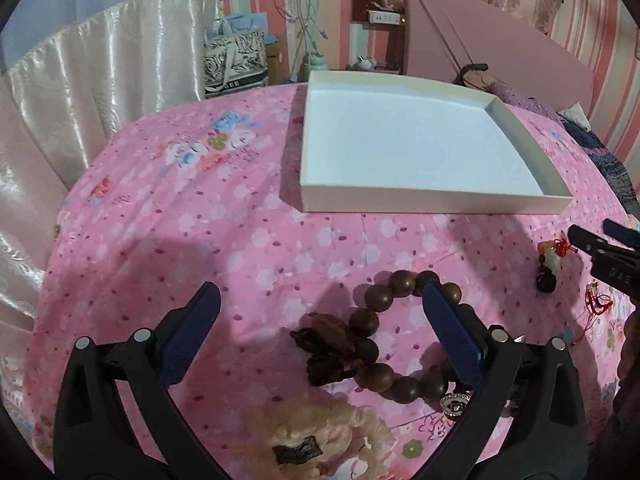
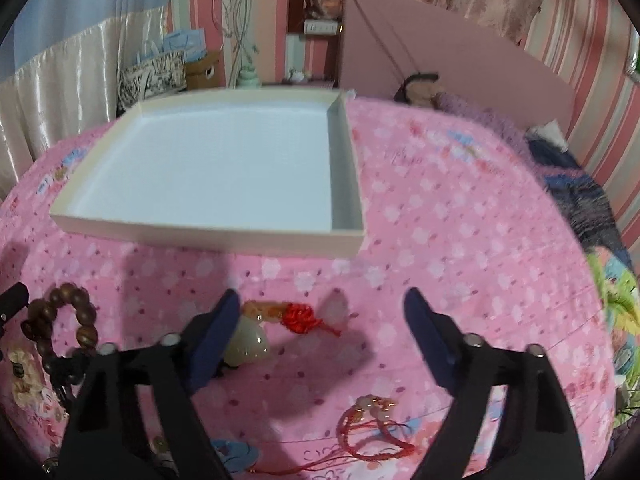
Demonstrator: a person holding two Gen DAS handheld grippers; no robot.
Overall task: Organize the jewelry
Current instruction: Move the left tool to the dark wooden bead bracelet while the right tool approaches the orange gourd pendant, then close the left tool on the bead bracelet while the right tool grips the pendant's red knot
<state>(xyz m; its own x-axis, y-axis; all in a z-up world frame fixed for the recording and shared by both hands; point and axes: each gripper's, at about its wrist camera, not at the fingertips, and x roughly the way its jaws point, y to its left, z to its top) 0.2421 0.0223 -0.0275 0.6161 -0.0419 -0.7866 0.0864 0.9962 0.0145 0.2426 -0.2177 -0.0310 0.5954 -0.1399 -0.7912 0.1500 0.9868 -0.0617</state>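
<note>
A brown wooden bead bracelet (image 1: 384,336) with a dark carved charm lies on the pink bedspread. My left gripper (image 1: 324,300) is open above it, its right finger over the far beads. The bracelet also shows in the right wrist view (image 2: 60,320). A jade pendant with a red knot (image 2: 276,320) lies between the fingers of my open right gripper (image 2: 324,304), next to the left finger; it shows in the left wrist view (image 1: 550,260) too. A red string bracelet (image 2: 372,428) lies nearer. An empty white box (image 1: 400,140) (image 2: 224,168) sits beyond.
A small round jewelled brooch (image 1: 454,404) and a cream fabric flower hairpiece (image 1: 320,440) lie near the wooden bracelet. A pink headboard (image 1: 500,44) and dark bedding (image 2: 580,200) stand at the far right. Satin curtains (image 1: 80,100) hang left.
</note>
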